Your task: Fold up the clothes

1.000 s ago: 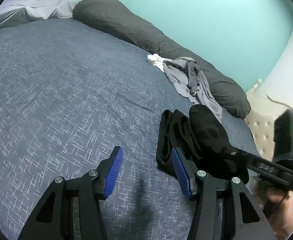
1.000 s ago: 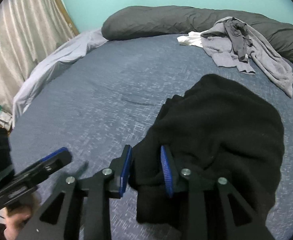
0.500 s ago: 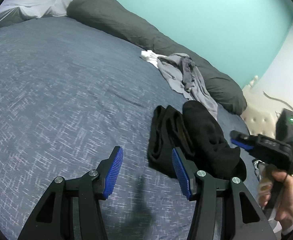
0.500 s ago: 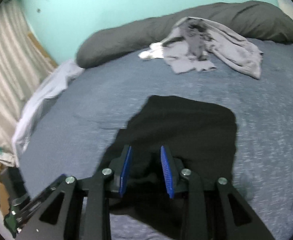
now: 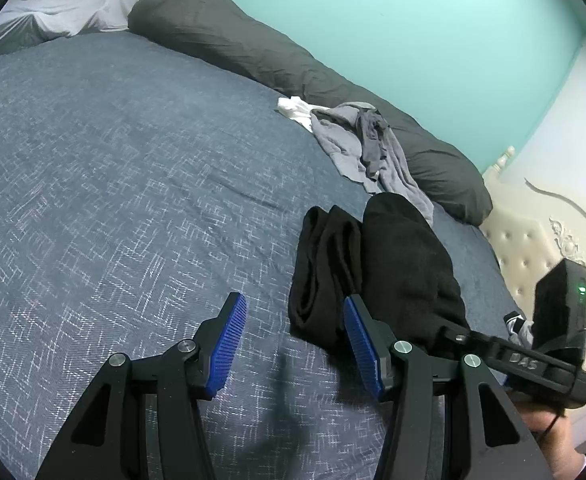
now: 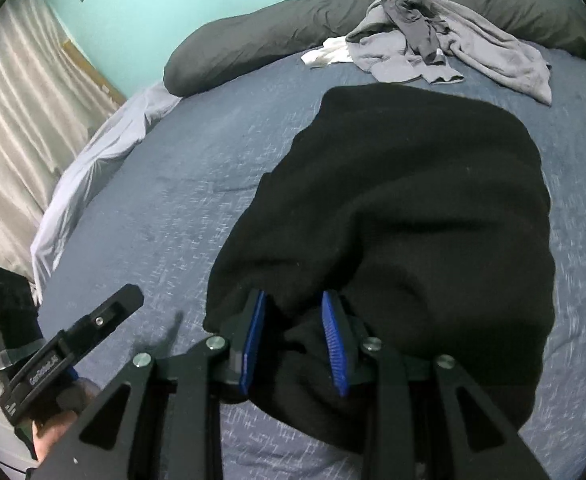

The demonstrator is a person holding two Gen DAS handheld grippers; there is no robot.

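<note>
The right gripper [image 6: 293, 344] is clenching a bunched edge of the black garment [image 6: 413, 208], its blue pads pressing into the fabric on both sides. Compared with half a second ago, when the cloth was lying flatter and more spread on the blue bedspread [image 5: 113, 160], the held edge is now sitting mounded over the rest, so the fold is likely being carried across and lowered. The garment is lying on the near right part of the bed, with a second dark folded piece [image 5: 321, 272] touching it on its left in the left wrist view. The left gripper [image 5: 293, 344] is hovering over bare bedspread, jaws released and gripping nothing, about where it was a second ago. Far off, a grey heap of clothes [image 6: 433, 36] is waiting against the long dark pillow [image 5: 253, 52], apparently not yet folded.
</note>
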